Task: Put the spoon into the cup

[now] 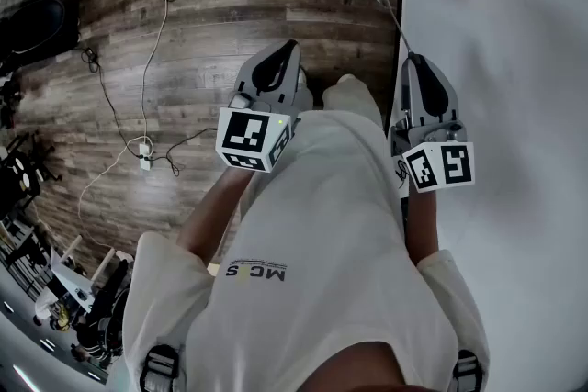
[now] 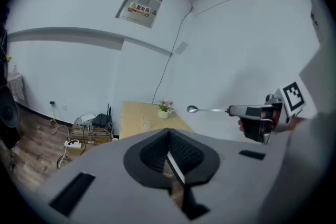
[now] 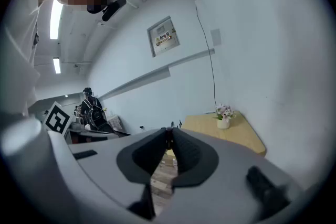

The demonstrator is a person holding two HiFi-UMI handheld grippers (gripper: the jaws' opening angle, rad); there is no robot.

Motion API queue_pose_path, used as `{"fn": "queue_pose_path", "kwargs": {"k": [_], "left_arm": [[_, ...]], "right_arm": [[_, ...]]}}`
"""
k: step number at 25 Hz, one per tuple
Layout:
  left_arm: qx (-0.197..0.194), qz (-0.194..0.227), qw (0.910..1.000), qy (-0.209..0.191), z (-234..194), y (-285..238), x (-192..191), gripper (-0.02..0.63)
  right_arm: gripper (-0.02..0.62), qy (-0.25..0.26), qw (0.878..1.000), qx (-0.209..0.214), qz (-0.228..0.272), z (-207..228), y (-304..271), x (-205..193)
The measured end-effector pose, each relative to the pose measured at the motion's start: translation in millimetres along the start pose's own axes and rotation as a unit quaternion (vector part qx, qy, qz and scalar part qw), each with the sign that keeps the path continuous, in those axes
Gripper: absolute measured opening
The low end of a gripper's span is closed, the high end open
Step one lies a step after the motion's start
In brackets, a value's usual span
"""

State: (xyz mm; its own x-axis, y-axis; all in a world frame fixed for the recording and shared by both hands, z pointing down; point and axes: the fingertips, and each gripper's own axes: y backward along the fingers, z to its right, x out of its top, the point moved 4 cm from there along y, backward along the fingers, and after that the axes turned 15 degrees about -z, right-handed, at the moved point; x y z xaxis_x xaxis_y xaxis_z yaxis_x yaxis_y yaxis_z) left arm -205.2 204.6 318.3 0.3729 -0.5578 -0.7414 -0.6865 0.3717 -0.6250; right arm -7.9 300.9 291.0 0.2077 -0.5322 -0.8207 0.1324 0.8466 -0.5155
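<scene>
A slim silver metal spoon [image 2: 207,109] is pinched by the tip of its handle in the right gripper [image 2: 232,110], with the bowl pointing toward 9 o'clock in the left gripper view. The jaws of the left gripper [image 2: 168,139] are pressed together, and nothing is seen between them. Both grippers are held up in front of a white shirt [image 1: 322,225], well apart from the light wooden table [image 2: 134,113].

Because only the handle's end is gripped, the spoon is judged likely to pivot or slip if it is swung quickly. A drop would land on the plank floor [image 1: 211,23], among the white cables [image 1: 152,60]. The cup is not clearly made out. A small clear object [image 2: 145,124] on the table, at 7 o'clock of a white pot of flowers [image 2: 165,109], is possibly the cup, but it is too small to tell. An approach aimed at the wrong vessel is therefore a risk.

The spoon's full length is shown only in the left gripper view. In the right gripper view the closed jaws are shown at the centre, the spoon is hardly distinguished, and a person in dark clothes [image 3: 92,110] is seen at 9 o'clock. In the head view the table is placed at 12 o'clock, and the spoon is not made out there.
</scene>
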Motion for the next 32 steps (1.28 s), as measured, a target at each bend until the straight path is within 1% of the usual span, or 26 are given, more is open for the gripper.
{"fn": "queue_pose_path", "kwargs": {"k": [4, 6, 8, 10, 14, 17, 21, 23, 26, 29, 32], "left_arm": [[0.017, -0.006, 0.9996, 0.024, 23, 28, -2, 0.012], [0.019, -0.002, 0.9994, 0.029, 44, 36, -1, 0.012], [0.016, 0.005, 0.9997, 0.019, 67, 37, 3, 0.012], [0.012, 0.010, 0.9998, 0.007, 85, 31, 7, 0.012], [0.017, 0.006, 0.9997, -0.016, 103, 32, 4, 0.012], [0.029, 0.006, 0.9994, -0.021, 100, 36, 5, 0.012], [0.024, 0.013, 0.9993, -0.026, 91, 46, 8, 0.012], [0.019, 0.015, 0.9995, -0.020, 82, 51, 6, 0.012], [0.013, 0.017, 0.9998, -0.002, 64, 59, 4, 0.012], [0.009, 0.024, 0.9997, -0.002, 41, 61, 10, 0.012], [-0.001, 0.027, 0.9996, 0.001, 19, 59, 6, 0.012]], "right_arm": [[0.057, 0.001, 1.000, 0.003, -0.005, 0, 28, -8], [0.057, 0.010, 1.000, 0.010, -0.008, 3, 38, -12], [0.056, 0.027, 0.999, 0.015, -0.007, 7, 45, -13], [0.057, 0.042, 0.999, 0.017, 0.005, 12, 50, -10], [0.057, 0.043, 0.998, 0.025, 0.027, 8, 59, -8], [0.057, 0.034, 0.999, 0.027, 0.027, 5, 59, -9], [0.057, 0.025, 0.999, 0.026, 0.031, -5, 58, -8], [0.057, 0.029, 0.999, 0.022, 0.030, -14, 56, -8], [0.057, 0.038, 0.999, 0.009, 0.024, -28, 49, -3], [0.057, 0.042, 0.999, -0.005, 0.025, -36, 34, 5], [0.057, 0.044, 0.999, -0.013, 0.025, -46, 20, 1]]}}
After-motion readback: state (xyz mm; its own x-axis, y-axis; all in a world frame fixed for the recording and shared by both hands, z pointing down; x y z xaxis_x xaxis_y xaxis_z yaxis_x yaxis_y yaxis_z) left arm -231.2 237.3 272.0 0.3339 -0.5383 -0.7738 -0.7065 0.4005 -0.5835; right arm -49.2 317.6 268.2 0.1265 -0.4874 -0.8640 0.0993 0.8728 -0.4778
